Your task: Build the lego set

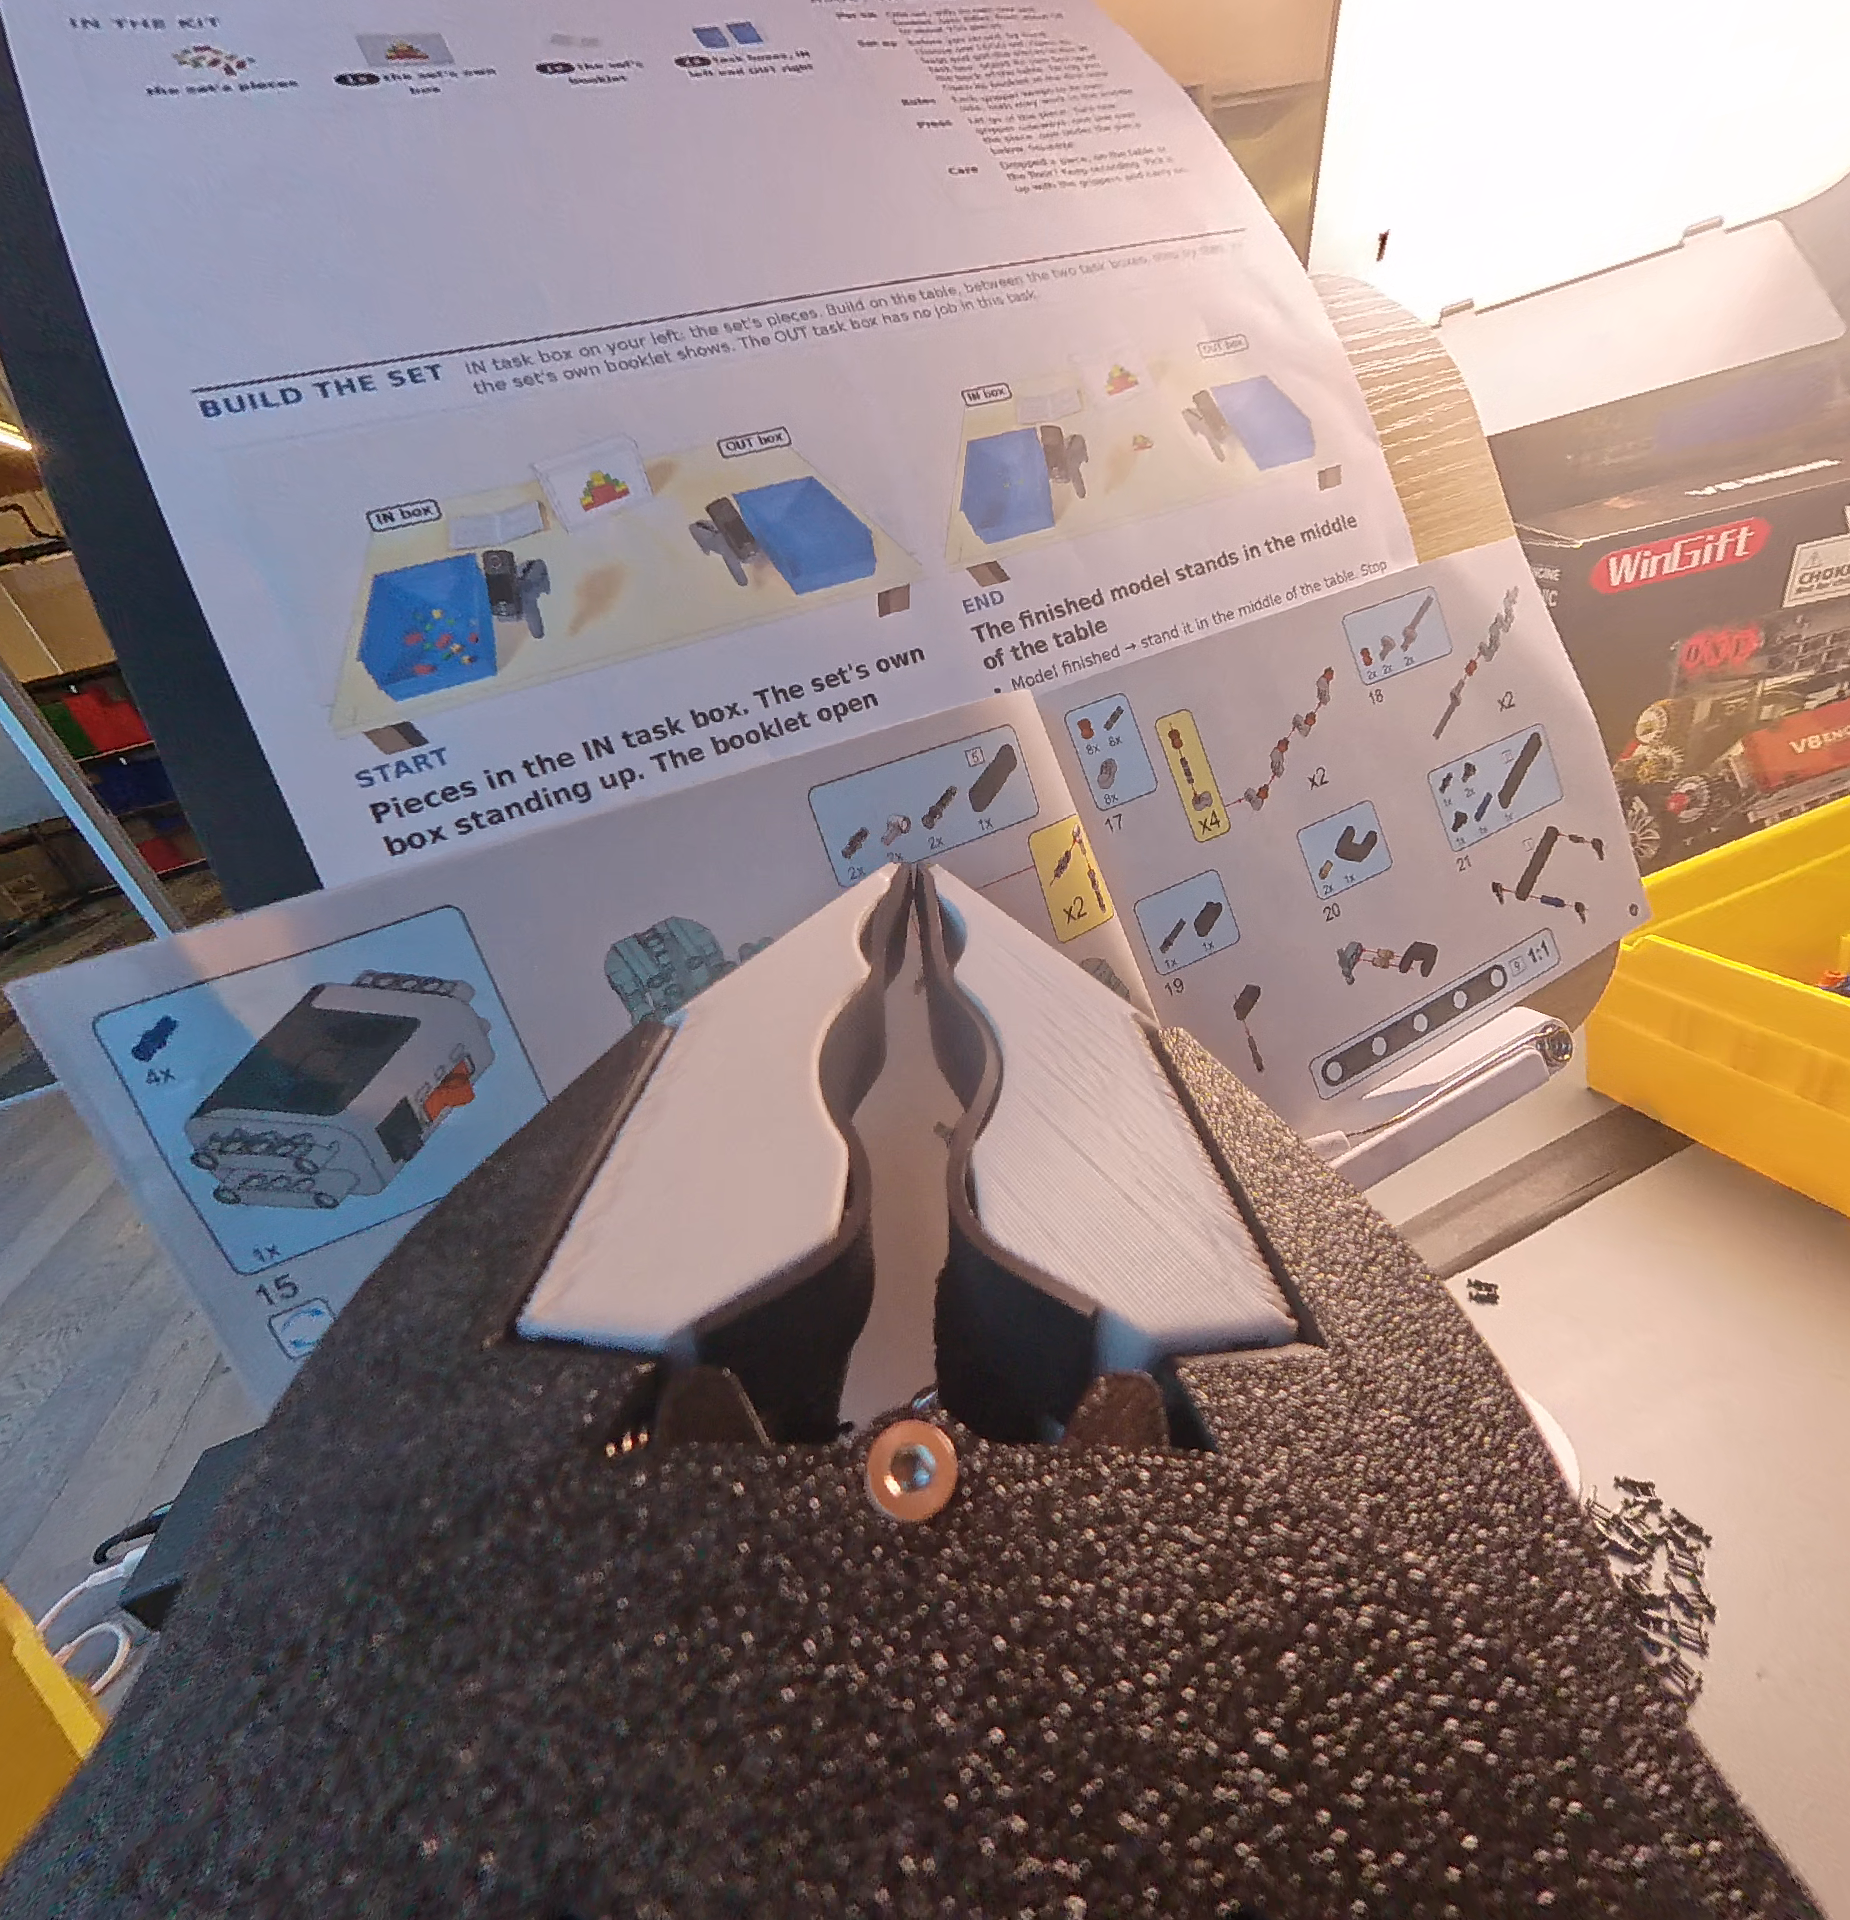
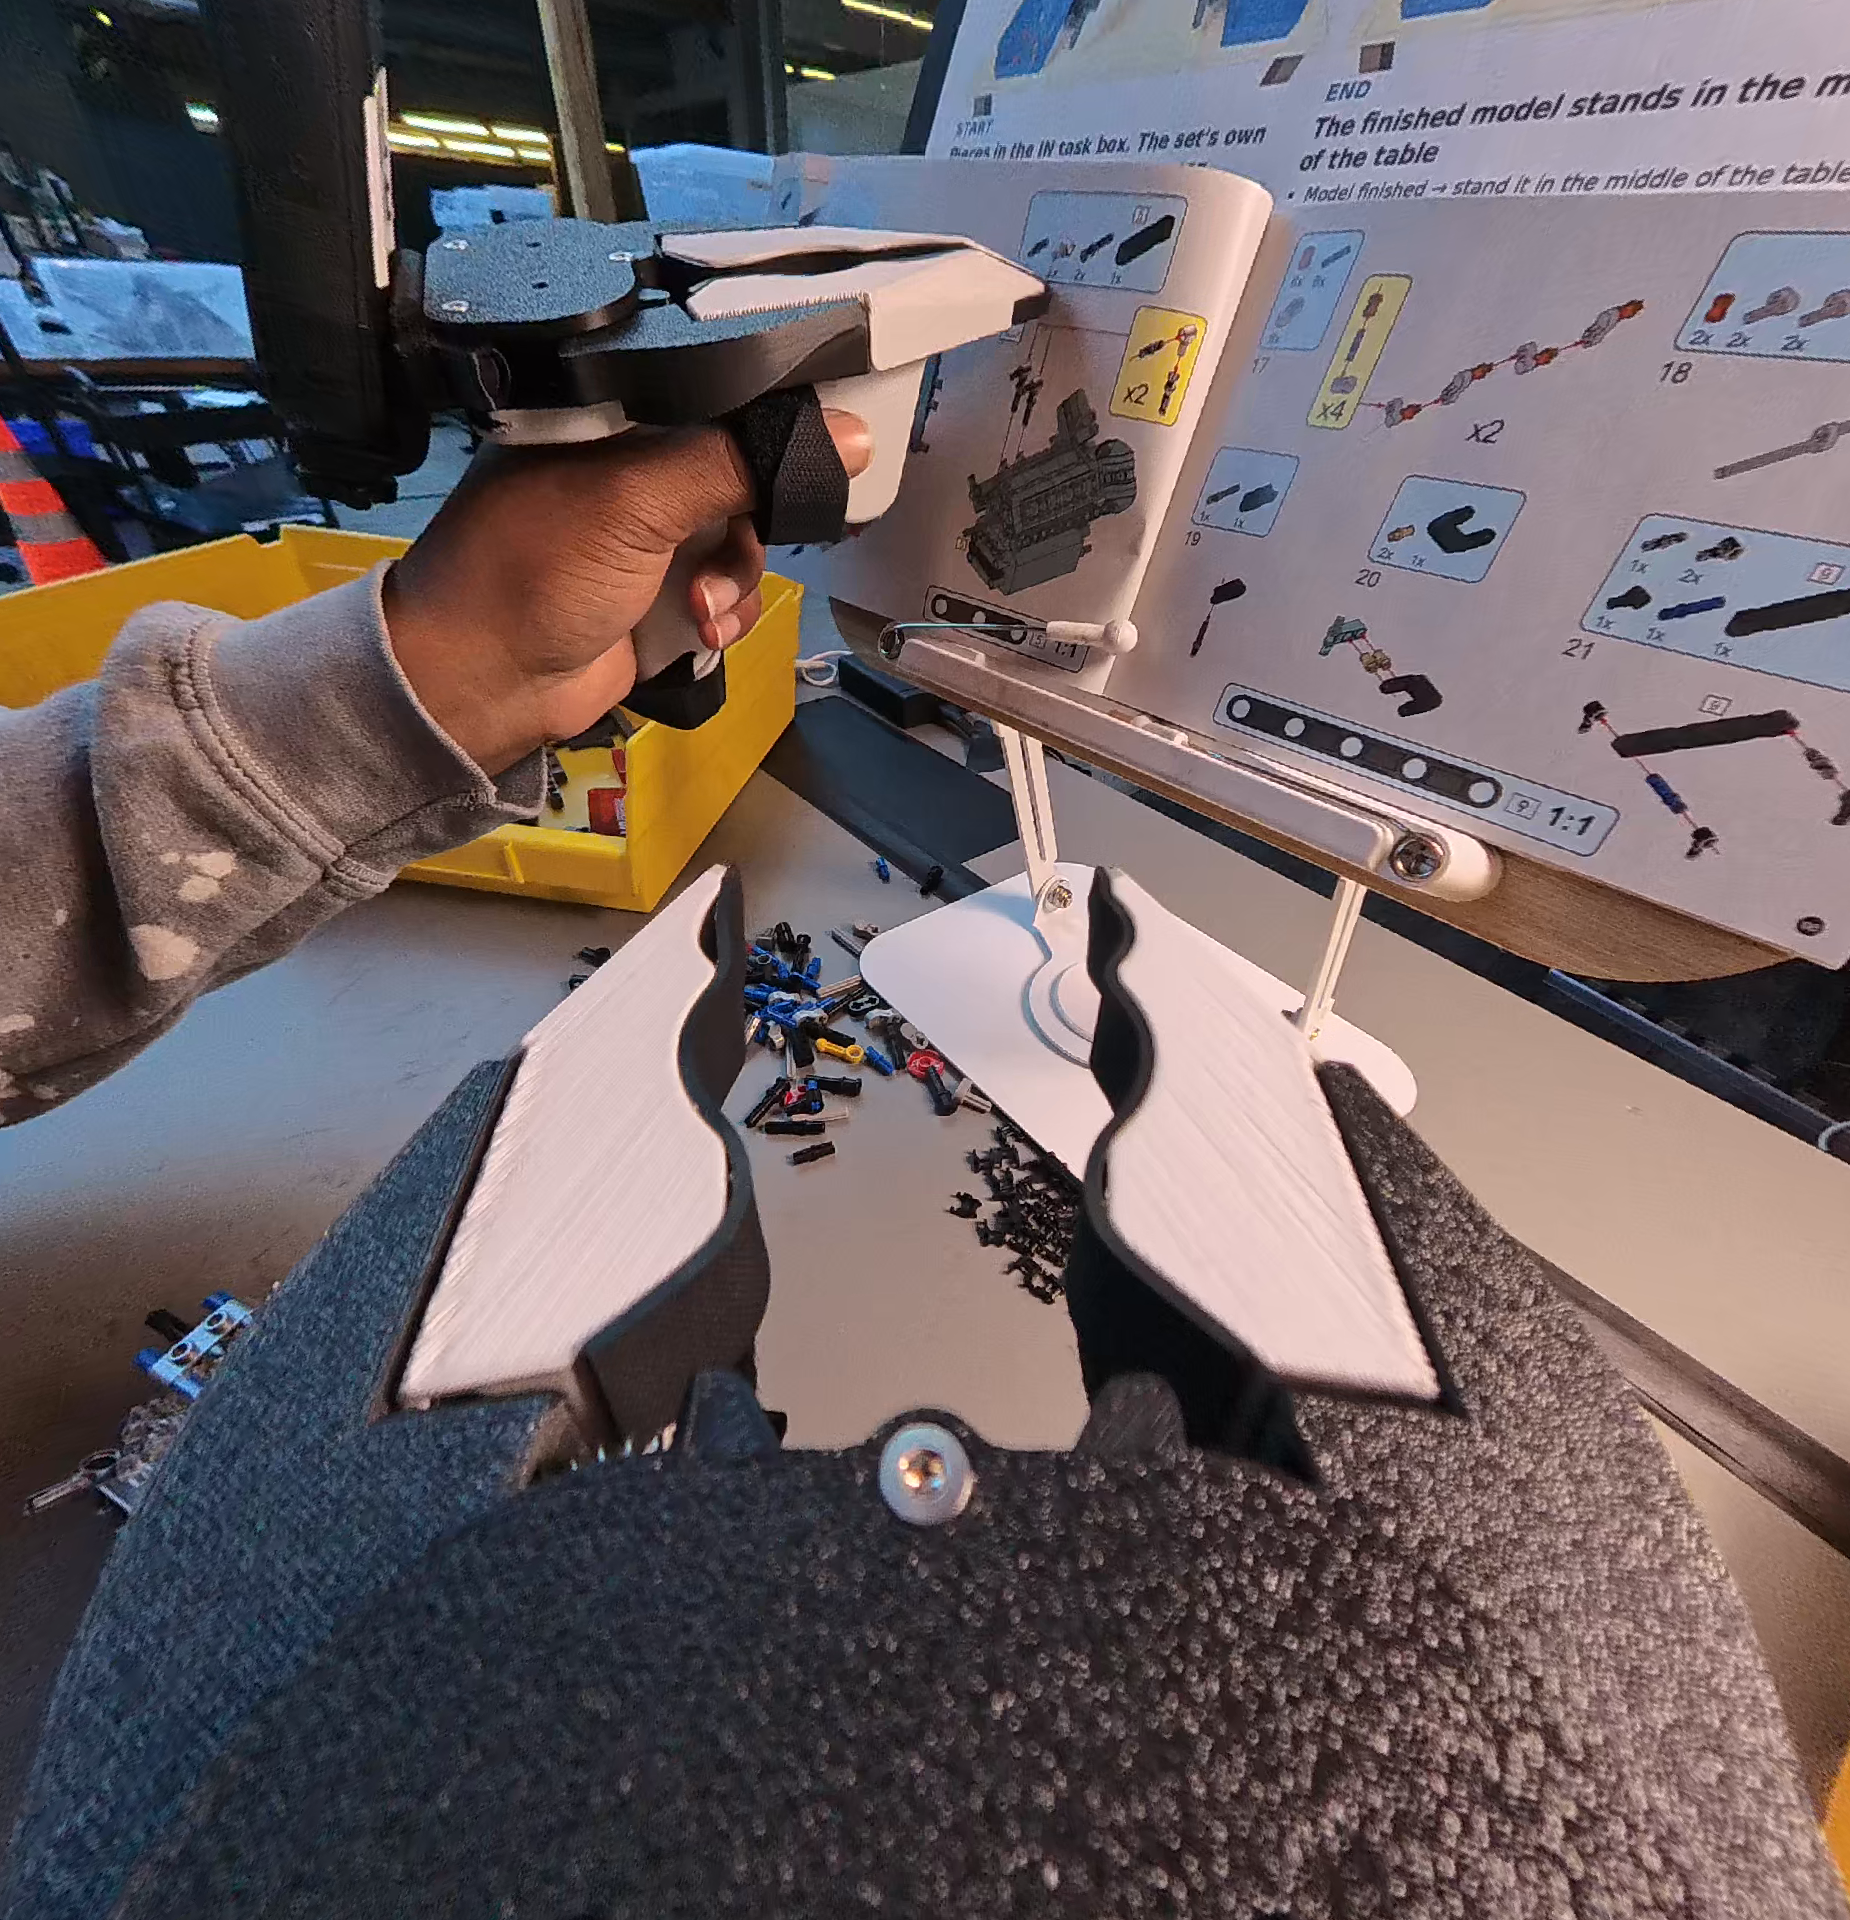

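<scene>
Up against the booklet (image 1: 1316, 831), pressing in with the left hand-held gripper (image 1: 908, 883), jaws together at a curling page (image 2: 1222, 312), true pinch unclear. Below the booklet, hovering with the right hand-held gripper (image 2: 910, 935), jaws apart, over loose pieces (image 2: 817, 1039) on the desk (image 2: 381, 1039).

Booklet stand (image 2: 1014, 997) behind scattered pieces (image 2: 827, 1039)

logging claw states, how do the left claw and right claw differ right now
The left claw is shut, its fingers pinching a curled page of the instruction booklet; the right claw is open and holds nothing. The left is raised at the booklet on its white stand; the right hangs lower, over the loose small building pieces on the table. Both have white fingers on black bodies.
</scene>
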A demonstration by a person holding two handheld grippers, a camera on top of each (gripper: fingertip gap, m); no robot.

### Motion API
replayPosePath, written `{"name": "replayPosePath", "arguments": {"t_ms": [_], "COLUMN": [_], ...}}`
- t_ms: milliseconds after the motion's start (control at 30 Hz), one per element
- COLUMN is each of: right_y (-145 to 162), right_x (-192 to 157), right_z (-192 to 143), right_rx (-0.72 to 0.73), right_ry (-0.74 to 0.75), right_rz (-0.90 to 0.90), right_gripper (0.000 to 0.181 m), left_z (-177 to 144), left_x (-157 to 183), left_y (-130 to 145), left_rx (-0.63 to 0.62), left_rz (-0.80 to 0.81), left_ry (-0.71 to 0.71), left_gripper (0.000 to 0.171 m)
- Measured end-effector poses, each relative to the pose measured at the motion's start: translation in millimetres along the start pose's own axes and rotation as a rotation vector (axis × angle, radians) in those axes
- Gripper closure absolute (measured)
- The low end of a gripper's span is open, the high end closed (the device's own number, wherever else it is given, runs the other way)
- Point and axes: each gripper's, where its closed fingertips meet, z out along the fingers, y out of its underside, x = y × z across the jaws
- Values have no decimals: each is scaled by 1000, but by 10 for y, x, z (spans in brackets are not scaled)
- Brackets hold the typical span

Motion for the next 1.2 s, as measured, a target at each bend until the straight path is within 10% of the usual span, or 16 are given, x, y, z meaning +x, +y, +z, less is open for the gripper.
{"name": "replayPosePath", "arguments": {"t_ms": [367,667,933,1200], "right_y": [69,65,284,1281], "right_x": [-49,76,-10,-346], "right_z": [38,-14,67,441], "right_rx": [-27,-9,-91,-475], "right_ry": [-17,4,-21,-242], "right_rz": [-12,33,-29,-100], "right_gripper": [116,116,128,141], "left_z": [-101,-944,-1679,-2086], "left_x": [-7,79,278,572], "left_y": [-23,-134,784,1318], "left_rx": [19,92,-154,-278], "left_rz": [4,26,-53,-166], "left_ry": [11,137,239,283], "left_gripper": [171,168,157,153]}}
